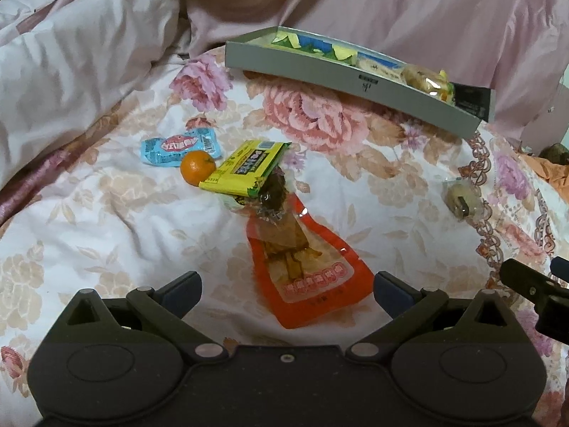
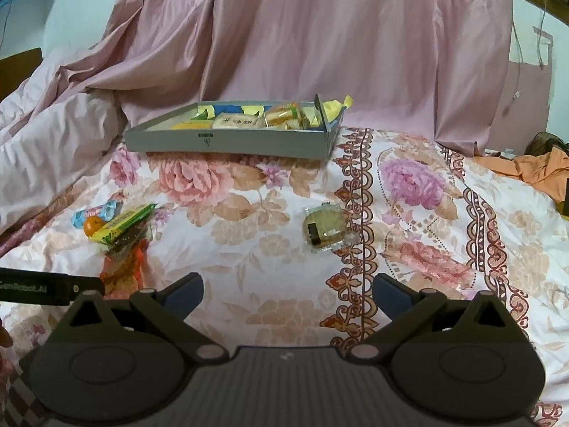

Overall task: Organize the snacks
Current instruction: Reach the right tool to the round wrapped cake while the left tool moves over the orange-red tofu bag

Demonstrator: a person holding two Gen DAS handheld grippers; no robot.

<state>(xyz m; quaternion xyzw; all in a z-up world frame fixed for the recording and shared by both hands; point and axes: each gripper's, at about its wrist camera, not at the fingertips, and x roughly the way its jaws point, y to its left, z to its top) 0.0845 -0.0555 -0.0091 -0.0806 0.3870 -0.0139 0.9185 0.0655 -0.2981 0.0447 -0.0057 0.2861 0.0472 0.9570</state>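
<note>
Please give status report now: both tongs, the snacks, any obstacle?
Left tongs open over red packet. Right tongs open, empty, facing wrapped cake. Five snacks loose on bedspread; grey box part filled. Nothing blocking.

An orange pouch [image 1: 313,277] lies flat on the floral quilt [image 1: 106,220], its near end between the open fingers of the left tongs [image 1: 287,286]. A clear brown packet [image 1: 274,195] overlaps its far end, partly under a tilted yellow packet [image 1: 245,169]. A small tangerine [image 1: 197,168] touches the yellow packet's left edge, with a blue wrapper [image 1: 179,146] just behind it. A clear-wrapped round cake [image 2: 324,227] lies alone ahead of the open right tongs [image 2: 287,290]. Farther off, a shallow grey box [image 2: 227,140] holds several wrapped snacks [image 2: 249,119].
</note>
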